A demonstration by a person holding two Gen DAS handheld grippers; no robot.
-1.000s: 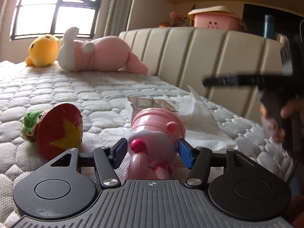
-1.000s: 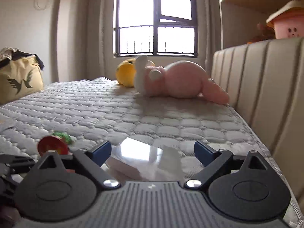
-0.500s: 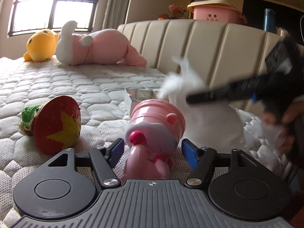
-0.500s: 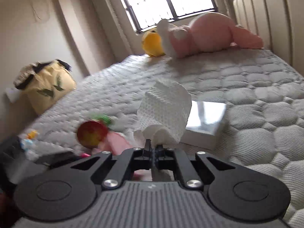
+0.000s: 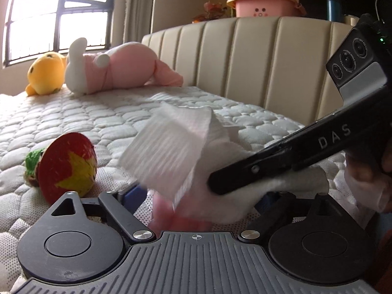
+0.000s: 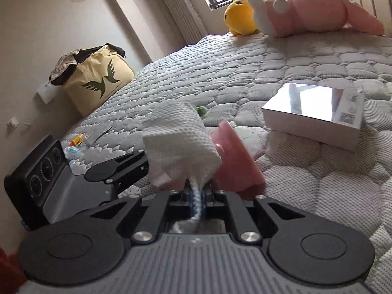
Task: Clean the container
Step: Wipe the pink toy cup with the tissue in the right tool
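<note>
The pink plastic character-shaped container [image 6: 235,156] lies on the quilted mattress [image 6: 306,171] between the left gripper's [image 5: 196,196] wide-set fingers, long axis pointing away. The right gripper [image 6: 196,196], pinching a white paper towel [image 6: 178,134], hangs just above.

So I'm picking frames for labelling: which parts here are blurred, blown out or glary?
Left wrist view: the white tissue is streaked with motion blur, the pink container behind it is soft, and the window is blown out. Right wrist view: the tissue is sharp, and the glossy box mirrors the room.
</note>
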